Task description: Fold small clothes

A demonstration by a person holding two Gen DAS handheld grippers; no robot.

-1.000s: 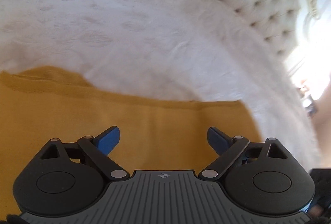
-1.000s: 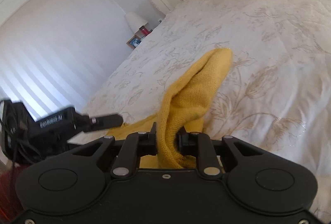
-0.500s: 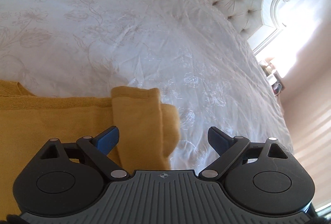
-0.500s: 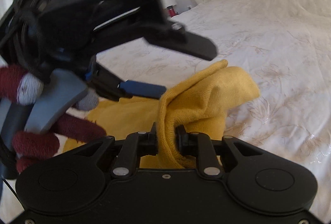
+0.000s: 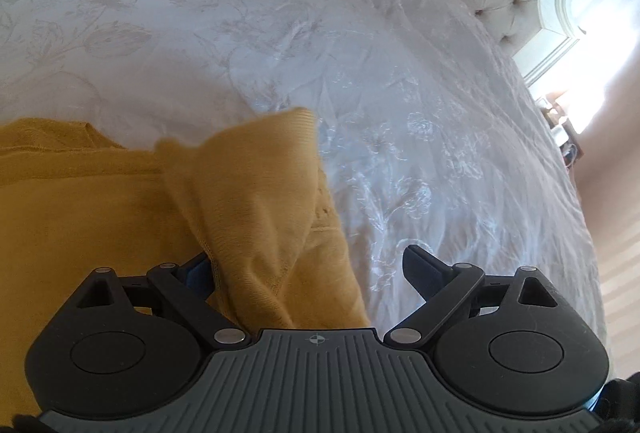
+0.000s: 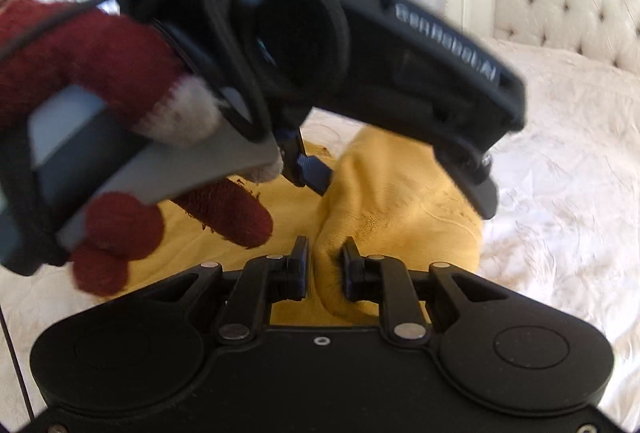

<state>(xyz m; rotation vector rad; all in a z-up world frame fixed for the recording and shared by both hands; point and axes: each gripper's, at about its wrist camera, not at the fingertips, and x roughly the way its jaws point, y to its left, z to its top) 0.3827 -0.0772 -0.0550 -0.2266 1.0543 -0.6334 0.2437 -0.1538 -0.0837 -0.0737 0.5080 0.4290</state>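
Yellow knit garment (image 6: 400,217) is soft, light, floppy; R gripper (image 6: 324,269) pinches its fold, L gripper (image 5: 308,269) spread wide; better grip near hem.

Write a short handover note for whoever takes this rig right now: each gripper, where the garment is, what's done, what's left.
Right gripper: shut on a bunched fold of the yellow knit garment, lifted over its flat part.
Left gripper: open, holding nothing; the raised fold lies between its fingers.
Garment lies on the white bedspread, mostly flat.
Done: one side picked up and brought over.
Left: lay that fold down, release, finish folding.
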